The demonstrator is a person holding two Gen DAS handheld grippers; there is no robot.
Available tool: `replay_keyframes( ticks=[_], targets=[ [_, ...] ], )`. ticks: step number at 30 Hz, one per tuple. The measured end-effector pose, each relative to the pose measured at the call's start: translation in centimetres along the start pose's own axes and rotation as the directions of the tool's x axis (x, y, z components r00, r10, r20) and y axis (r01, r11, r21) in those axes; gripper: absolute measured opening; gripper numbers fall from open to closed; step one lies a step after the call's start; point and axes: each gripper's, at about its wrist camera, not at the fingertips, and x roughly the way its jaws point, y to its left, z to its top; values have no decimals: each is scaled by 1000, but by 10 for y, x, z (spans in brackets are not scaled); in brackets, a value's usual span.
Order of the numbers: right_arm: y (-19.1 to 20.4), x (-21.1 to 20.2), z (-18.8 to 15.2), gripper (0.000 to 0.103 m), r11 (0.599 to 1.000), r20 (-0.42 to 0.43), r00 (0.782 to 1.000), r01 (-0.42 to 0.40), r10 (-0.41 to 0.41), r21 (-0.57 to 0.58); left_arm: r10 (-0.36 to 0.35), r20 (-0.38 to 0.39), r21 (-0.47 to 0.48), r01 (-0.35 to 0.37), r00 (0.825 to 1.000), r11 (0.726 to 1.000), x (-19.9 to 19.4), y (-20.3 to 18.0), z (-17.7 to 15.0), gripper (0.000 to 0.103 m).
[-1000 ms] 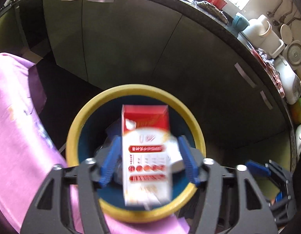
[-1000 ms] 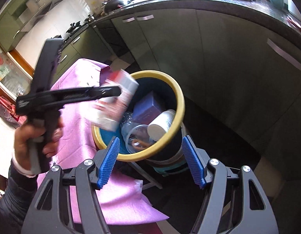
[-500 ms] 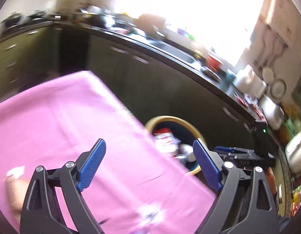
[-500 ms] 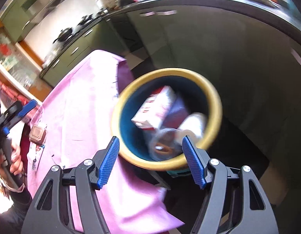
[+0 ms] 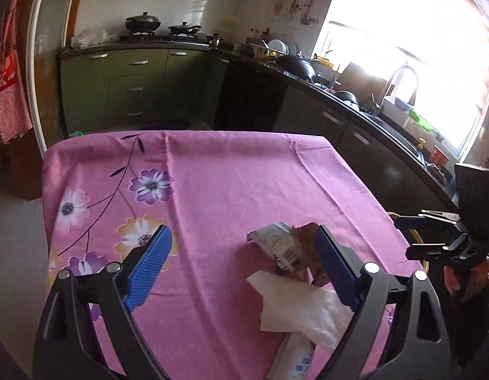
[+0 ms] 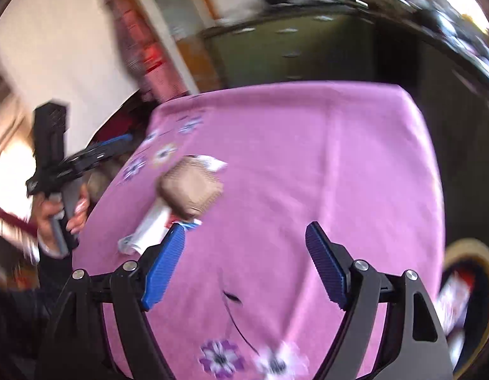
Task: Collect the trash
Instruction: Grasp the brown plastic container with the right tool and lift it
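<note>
My left gripper (image 5: 242, 266) is open and empty above a table with a pink flowered cloth (image 5: 212, 183). Just ahead of its right finger lie a crumpled brown and grey wrapper (image 5: 285, 250), a white tissue (image 5: 301, 307) and a white tube (image 5: 291, 361). My right gripper (image 6: 244, 266) is open and empty over the same cloth (image 6: 307, 145). The right wrist view is blurred; it shows the brown wrapper (image 6: 190, 186), the white tube (image 6: 149, 228) and the yellow-rimmed bin (image 6: 469, 288) holding a red and white carton (image 6: 453, 294) at the table's right.
Green kitchen cabinets (image 5: 124, 82) and a dark counter with pans, a sink and a tap (image 5: 399, 88) run behind and to the right of the table. The other gripper shows at the right edge (image 5: 447, 240). A red checked apron (image 5: 7, 72) hangs at the left.
My left gripper let the red and white carton fall into the bin, then swung back over the table to the remaining trash. My right gripper swung from the bin toward the table.
</note>
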Motion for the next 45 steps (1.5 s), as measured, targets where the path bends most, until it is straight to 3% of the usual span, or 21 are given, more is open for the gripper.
replay_keyframes(
  ticks=[3,5,14,22,26,28,33,45],
  targets=[
    [30,29,22,85,978,-54,996,-84,75,-193,17,-9,-36,-18,1000,999,2,11,-3,86],
    [38,47,29,85,960,-93,990,-131,111,-247,20,0,-35,-20,1000,999,-1,14,-2,86],
    [34,99,42,85,929,-198,962,-242,191,-279,-40,3,-23,40,999,999,-3,14,-5,88],
    [33,121,47,85,920,-207,946,-300,251,-253,-49,-9,-19,49,999,999,2,15,-7,89],
    [36,129,48,85,916,-222,941,-309,256,-254,-51,-13,-12,50,999,999,3,12,-7,89],
    [39,133,48,76,916,-223,942,-305,251,-259,-48,-13,-2,48,999,999,4,10,-7,89],
    [38,134,49,72,923,-194,948,-297,254,-245,-46,-18,5,46,999,999,6,8,-8,89],
    [12,81,40,71,958,-72,969,-245,237,-150,-40,-25,25,41,999,999,8,4,-11,90]
  ],
)
